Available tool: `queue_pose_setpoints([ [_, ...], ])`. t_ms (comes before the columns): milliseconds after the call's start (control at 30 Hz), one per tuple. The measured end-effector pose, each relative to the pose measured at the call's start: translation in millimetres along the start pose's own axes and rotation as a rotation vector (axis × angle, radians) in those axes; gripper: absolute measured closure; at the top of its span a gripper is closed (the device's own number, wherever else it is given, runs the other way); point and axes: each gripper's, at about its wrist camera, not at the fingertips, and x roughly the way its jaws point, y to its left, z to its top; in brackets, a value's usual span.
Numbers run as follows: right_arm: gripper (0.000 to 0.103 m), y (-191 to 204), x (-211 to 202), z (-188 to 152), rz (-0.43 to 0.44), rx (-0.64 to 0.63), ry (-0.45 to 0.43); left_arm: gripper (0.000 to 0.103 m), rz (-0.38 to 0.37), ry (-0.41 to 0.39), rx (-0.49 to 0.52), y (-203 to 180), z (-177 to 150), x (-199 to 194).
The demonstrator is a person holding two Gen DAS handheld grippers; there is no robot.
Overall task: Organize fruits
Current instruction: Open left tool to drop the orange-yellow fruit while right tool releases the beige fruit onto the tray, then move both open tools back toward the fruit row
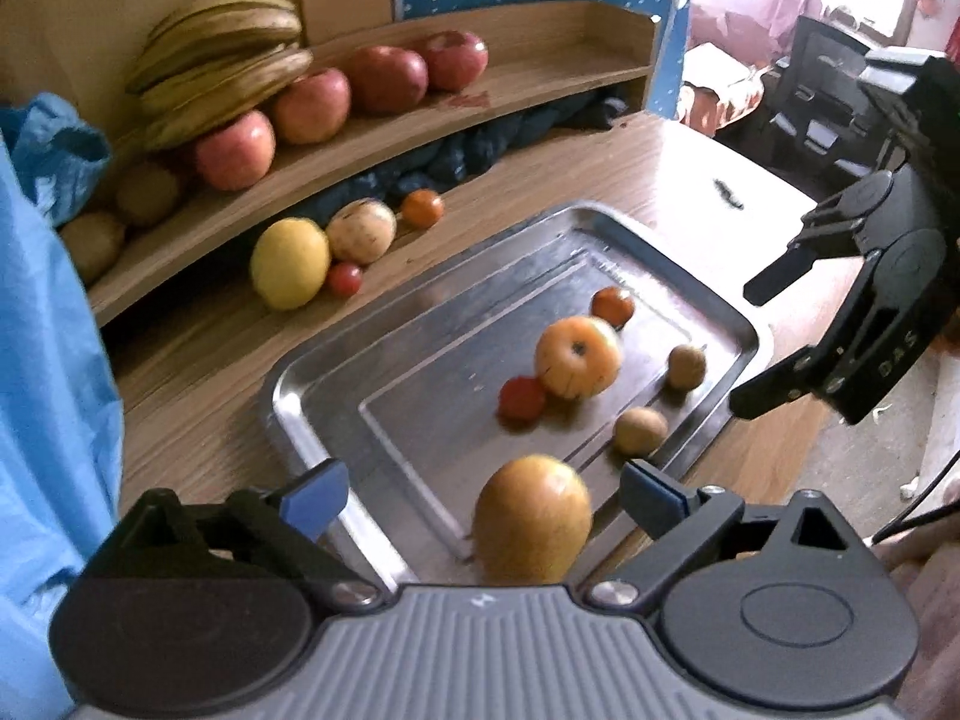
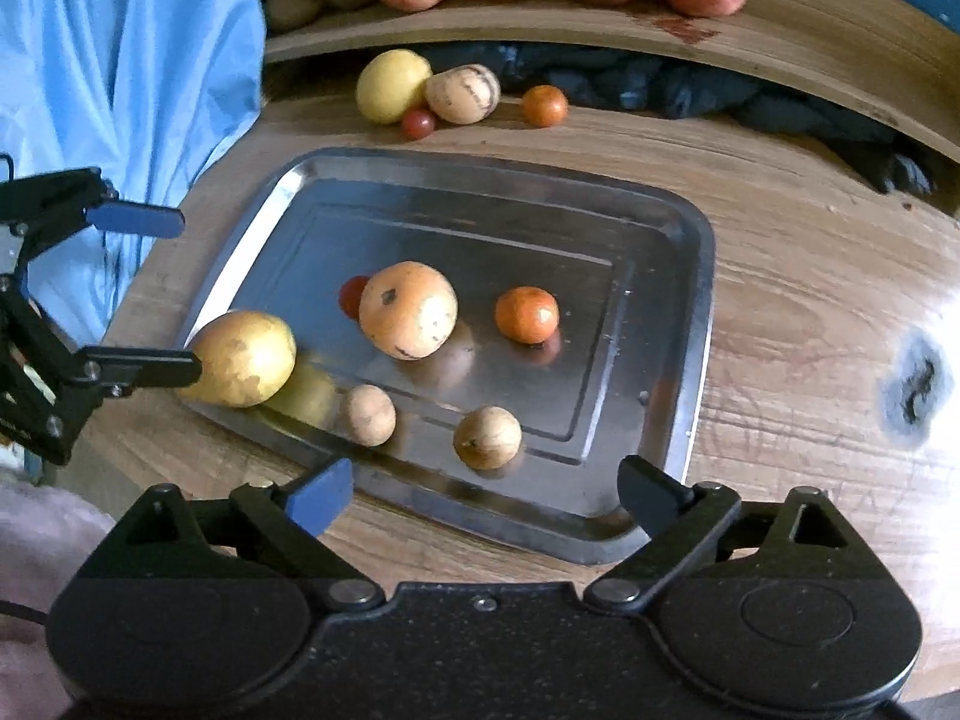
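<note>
A steel tray [image 1: 288, 396] [image 2: 696, 300] lies on the wooden table. On it are a large orange-yellow fruit [image 1: 577, 357] [image 2: 408, 309], a small orange [image 1: 612, 306] [image 2: 527, 314], a red tomato [image 1: 522, 399] and two brown kiwis [image 2: 487, 437] [image 2: 369, 414]. A yellow-brown pear [image 1: 531, 516] [image 2: 243, 357] rests at the tray's near corner, between the fingers of my open left gripper [image 1: 483, 495] [image 2: 162, 294]; neither pad presses on it. My right gripper [image 2: 486, 495] [image 1: 762, 342] hangs open over the tray's edge, with nothing in it.
Behind the tray lie a yellow fruit [image 1: 290, 264], a striped melon [image 1: 362, 231], a small orange [image 1: 422, 207] and a cherry tomato [image 1: 345, 279]. A curved shelf [image 1: 540, 78] carries red apples, bananas and kiwis. Blue fabric [image 1: 48, 360] hangs at the left.
</note>
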Motion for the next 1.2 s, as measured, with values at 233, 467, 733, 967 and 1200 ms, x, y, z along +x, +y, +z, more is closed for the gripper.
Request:
queue_pose_setpoints([
  [233, 0.004, 11.1, 5.9, 6.7, 0.023, -0.056, 0.028, 0.003, 0.041, 0.021, -0.027, 8.2, -8.5, -4.9],
  [467, 0.001, 15.1, 8.6, 8.4, 0.028, -0.091, 0.047, 0.002, 0.065, 0.039, -0.013, 11.7, -14.3, -9.1],
  [733, 0.001, 16.9, 10.9, 11.6, 0.036, -0.116, 0.049, 0.002, 0.098, 0.053, -0.016, 14.8, -13.7, -12.6],
  [967, 0.001, 11.6, 11.3, 21.8, 0.045, -0.15, 0.058, 0.001, 0.117, 0.063, 0.015, 15.2, -5.9, -10.4],
  [1200, 0.001, 2.0, 15.1, 31.2, 0.045, -0.183, 0.085, 0.001, 0.117, 0.069, -0.036, 15.7, 6.9, -3.6],
])
